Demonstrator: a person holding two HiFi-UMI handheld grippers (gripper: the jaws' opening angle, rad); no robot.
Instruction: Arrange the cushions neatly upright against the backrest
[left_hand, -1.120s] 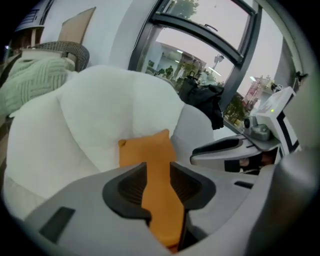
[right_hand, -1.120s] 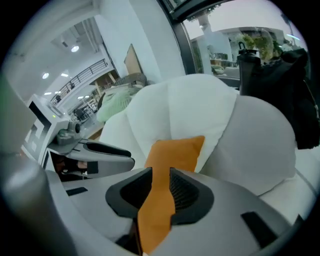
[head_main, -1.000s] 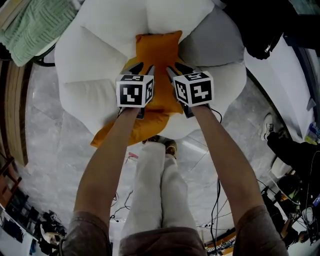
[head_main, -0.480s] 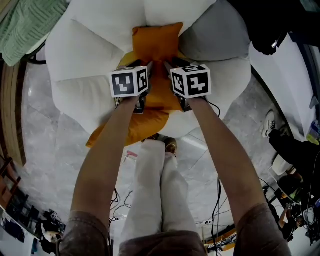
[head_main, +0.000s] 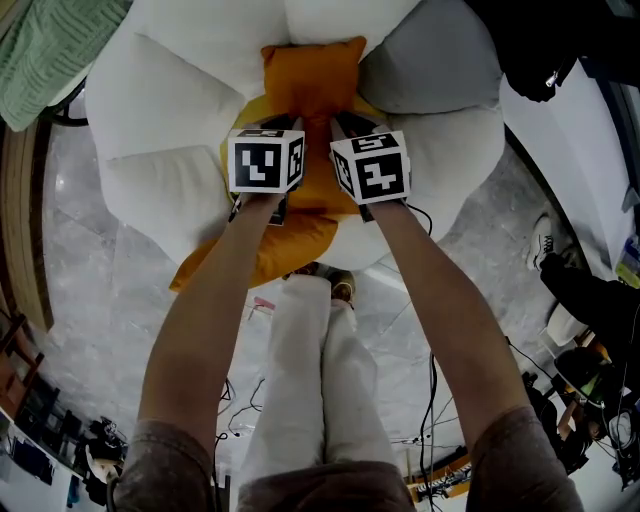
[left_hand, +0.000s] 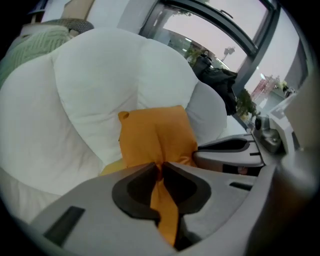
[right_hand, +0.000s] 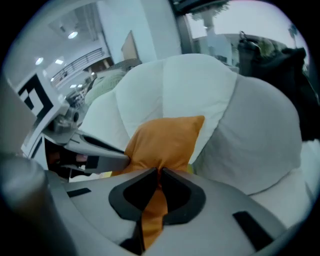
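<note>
White armchair (head_main: 170, 110) is the biggest thing: puffy, petal-like lobes, matte white cover, soft and rounded, the backrest lobes rising at its far side. On the armchair's right side a grey cushion (head_main: 430, 65) leans against the backrest, smooth and plump, already more or less upright. A knitted green throw (head_main: 50, 50) sits off the armchair's left edge, ribbed texture, not part of the job. At the armchair's centre an upright orange cushion (head_main: 312, 75) stands against the backrest, square, woven-looking cloth, corners pointed, a crease running down its middle. A second orange cushion (head_main: 265, 250) lies flat on the armchair's seat, its corner drooping over the front edge, so it probably still needs standing up. Both tools come in side by side over the armchair's seat, angled down toward the backrest, likely so the cushion is taken at two points and does not twist. Left gripper (left_hand: 160, 167): jaws have just been closing and now pinch a thin fold of orange cloth. Right gripper (right_hand: 158, 172): same, jaws just closed in and are nipped tight on an orange fold. The folds seem to gather from the upright cushion's lower edge, though the flat cushion's top edge cannot be ruled out. Cloth is limp and bunches easily, so the pinch is narrow.
</note>
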